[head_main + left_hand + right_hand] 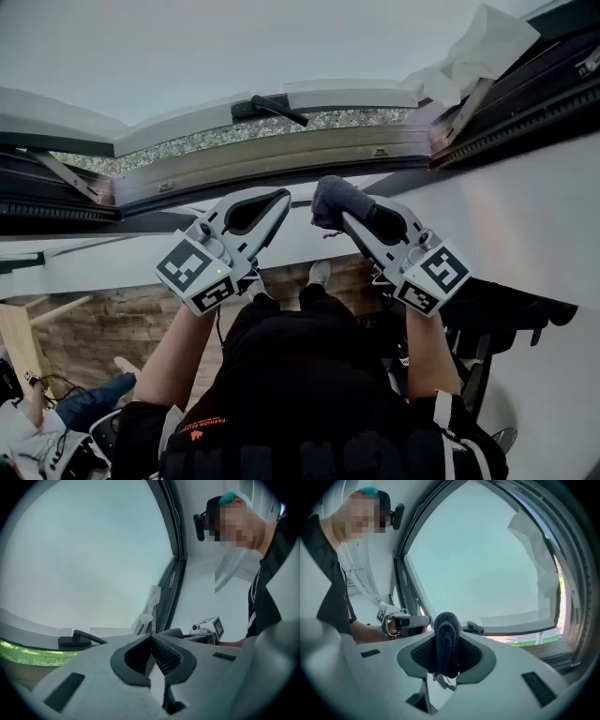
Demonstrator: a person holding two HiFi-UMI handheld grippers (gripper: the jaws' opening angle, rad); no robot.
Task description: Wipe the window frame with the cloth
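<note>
**Condition.** All positions are referenced to the black lever window handle (272, 108) on the white sash.

- The right gripper (349, 217) is clenched on a dark blue-grey knitted cloth (333, 197). The cloth is bunched into a narrow wad that stands out beyond the jaw tips.
- The wad sits below the handle and slightly to its right, near the dull grey-brown window frame rail (281, 155). Contact with the rail cannot be confirmed.
- The left gripper (278, 199) is below the handle. Its jaws are pressed together with nothing between them.

**Hazards, as judged from here.**

1. Cloth pull-out: the wad is pinched at its middle only, so drag along the rail could tug it free.
2. Scraping: little fabric covers the jaw tips, so a steep approach may bring hard plastic onto the frame.
3. Snagging: the handle projects from the sash, so a stroke that rises above the rail could catch it. Crumpled white wrapping sheet (478, 52) hangs at the corner far right of the handle and could be dragged along.
4. Sash movement: the window stands open, so firm pressure may swing it.

**Markings.** Each gripper cube carries black-and-white square markers with no lettering. The person's black top bears orange print (211, 427) that is too small to read.
</note>
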